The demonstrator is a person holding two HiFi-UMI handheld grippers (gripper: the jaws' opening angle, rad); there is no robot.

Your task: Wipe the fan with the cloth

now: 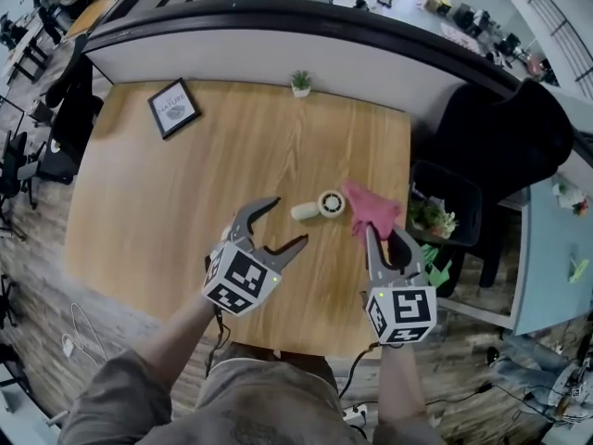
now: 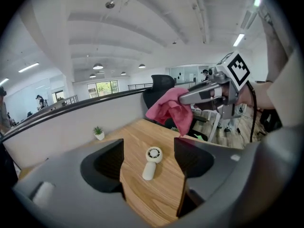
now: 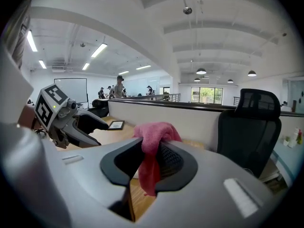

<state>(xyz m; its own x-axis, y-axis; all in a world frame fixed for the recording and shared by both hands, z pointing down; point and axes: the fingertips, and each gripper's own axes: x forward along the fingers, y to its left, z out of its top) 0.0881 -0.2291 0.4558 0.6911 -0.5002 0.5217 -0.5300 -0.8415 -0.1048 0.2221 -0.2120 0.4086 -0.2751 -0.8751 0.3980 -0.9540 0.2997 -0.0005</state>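
Note:
A small cream handheld fan (image 1: 320,207) (image 2: 150,162) lies flat on the wooden table (image 1: 167,202), its round head to the right. A pink cloth (image 1: 371,209) (image 2: 171,109) (image 3: 152,151) hangs above the table just right of the fan, pinched in my right gripper (image 1: 381,236) (image 3: 151,161), which is shut on it. To the fan's near left my left gripper (image 1: 278,223) (image 2: 148,161) stands open and empty, with the fan showing between its fingers farther off.
A framed picture (image 1: 173,108) lies at the table's far left and a small potted plant (image 1: 300,83) at its far edge. A black office chair (image 1: 505,142) and a bin with a plant (image 1: 435,213) stand past the right edge.

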